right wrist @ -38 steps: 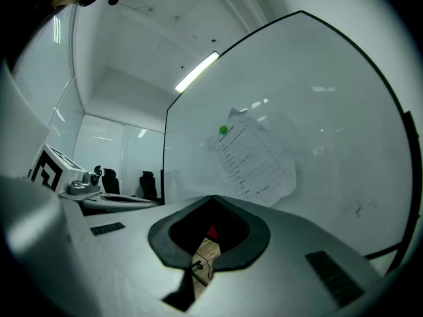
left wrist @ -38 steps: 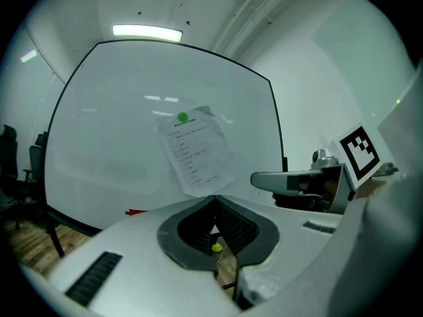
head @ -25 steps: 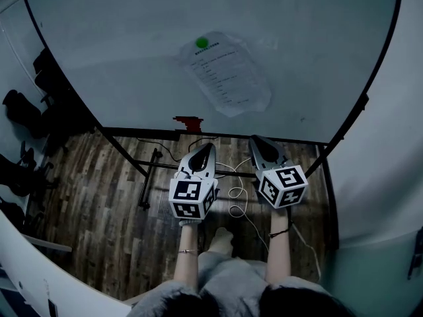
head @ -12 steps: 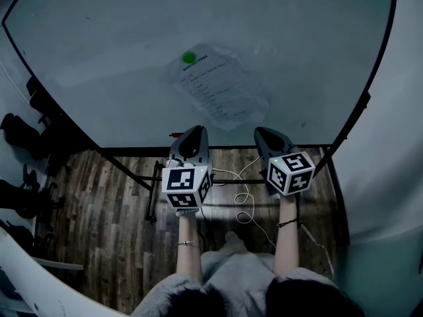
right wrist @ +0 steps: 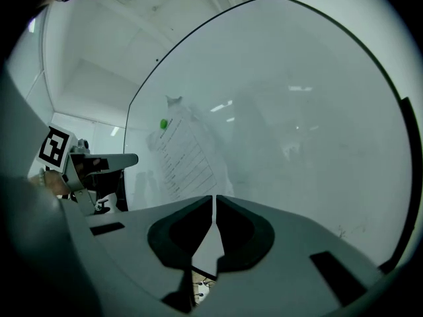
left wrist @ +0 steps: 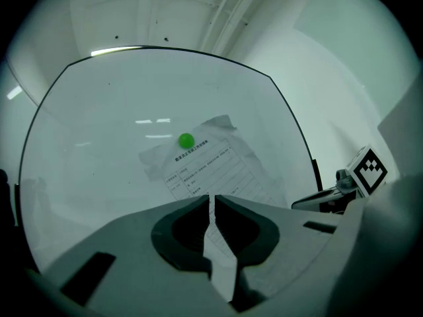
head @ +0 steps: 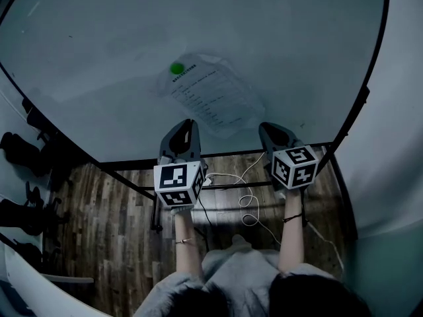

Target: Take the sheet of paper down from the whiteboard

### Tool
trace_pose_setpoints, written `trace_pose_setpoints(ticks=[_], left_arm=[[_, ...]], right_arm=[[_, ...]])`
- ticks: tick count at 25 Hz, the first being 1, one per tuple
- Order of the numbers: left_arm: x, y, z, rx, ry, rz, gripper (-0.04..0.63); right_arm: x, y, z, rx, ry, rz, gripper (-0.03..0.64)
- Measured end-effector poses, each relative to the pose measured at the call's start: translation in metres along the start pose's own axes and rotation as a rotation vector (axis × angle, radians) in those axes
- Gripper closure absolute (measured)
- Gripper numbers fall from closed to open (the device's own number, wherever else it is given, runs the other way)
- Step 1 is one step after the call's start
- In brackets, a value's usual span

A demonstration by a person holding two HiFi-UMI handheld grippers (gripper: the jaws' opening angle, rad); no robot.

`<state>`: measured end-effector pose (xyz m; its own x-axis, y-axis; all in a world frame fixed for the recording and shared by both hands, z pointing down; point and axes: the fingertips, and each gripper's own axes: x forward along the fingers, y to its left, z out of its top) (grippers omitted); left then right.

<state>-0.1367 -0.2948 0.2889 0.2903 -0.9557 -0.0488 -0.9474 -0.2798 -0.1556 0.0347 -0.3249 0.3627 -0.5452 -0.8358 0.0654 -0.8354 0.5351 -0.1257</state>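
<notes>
Approach to the whiteboard [head: 297, 45], with neither tool touching it. The left tongs [head: 187, 124] and the right tongs [head: 268, 128] are each closed tip to tip, with nothing between the jaws.

The sheet of paper [head: 210, 98] hangs askew and crinkled on the board, pinned near its upper corner by a green magnet [head: 176, 68]. In the head view it lies ahead of both tongs and between them, with its lower edge nearer the left tips than the right. In the left gripper view the sheet [left wrist: 211, 167] sits straight ahead, just above the closed jaw line, and the magnet [left wrist: 186, 139] is up and slightly to the left. In the right gripper view the sheet [right wrist: 188, 154] stands well off to the left, and bare board lies straight ahead.

The step in hand appears to be the reach. To do it well, the jaws probably need to part before contact — closed tips can only push the paper flat. A likely division of work is that the left tongs take the magnet, being better lined up with it, while the right tongs swing leftward to pinch a free edge. A crinkled corner that stands off the board offers the easiest bite. The sheet should be held before the magnet comes away, or it may slide to the floor [head: 119, 203].
</notes>
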Motion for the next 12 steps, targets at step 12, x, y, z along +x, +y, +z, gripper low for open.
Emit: trace_pose_setpoints(ticks=[12], left_arm=[[0.016, 0.031, 0.037, 0.091, -0.055, 0.033, 0.577]], right_arm=[[0.004, -0.017, 0.011, 0.012, -0.056, -0.025, 0.574]])
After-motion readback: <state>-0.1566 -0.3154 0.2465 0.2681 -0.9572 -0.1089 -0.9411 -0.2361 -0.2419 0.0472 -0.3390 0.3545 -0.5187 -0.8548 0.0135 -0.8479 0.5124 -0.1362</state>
